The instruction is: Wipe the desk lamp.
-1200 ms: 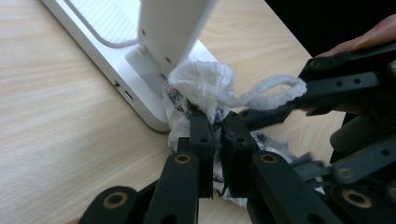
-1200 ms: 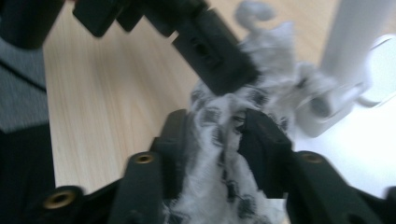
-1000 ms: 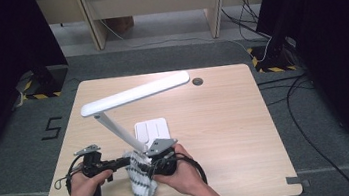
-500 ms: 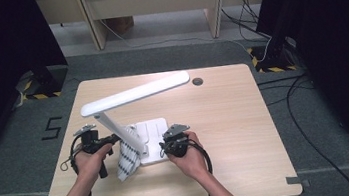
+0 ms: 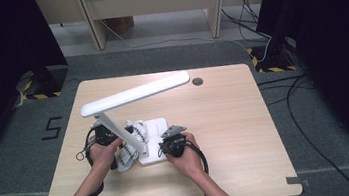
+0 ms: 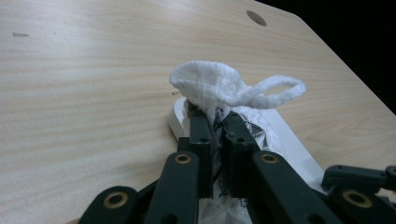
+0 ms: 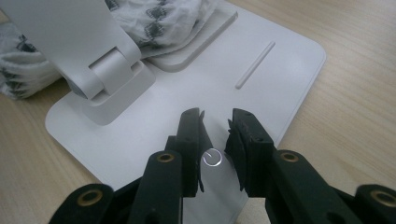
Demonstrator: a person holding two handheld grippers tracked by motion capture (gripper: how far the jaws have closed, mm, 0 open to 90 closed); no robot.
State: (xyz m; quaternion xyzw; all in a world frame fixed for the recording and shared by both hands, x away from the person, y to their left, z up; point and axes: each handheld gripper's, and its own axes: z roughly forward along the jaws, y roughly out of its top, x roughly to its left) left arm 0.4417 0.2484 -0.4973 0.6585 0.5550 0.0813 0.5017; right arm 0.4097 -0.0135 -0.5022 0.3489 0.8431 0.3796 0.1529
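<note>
white patterned cloth (image 6: 219,88), draped over lamp base (image 7: 280,70)

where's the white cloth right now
In the high view the white cloth lies at the left edge of the desk lamp's base, behind its slanted arm, pinched in the left hand-held gripper.

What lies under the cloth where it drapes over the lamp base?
The cloth rests on a raised pad at the back of the white lamp base, spilling onto the table. What the pad's top carries is covered.
</note>
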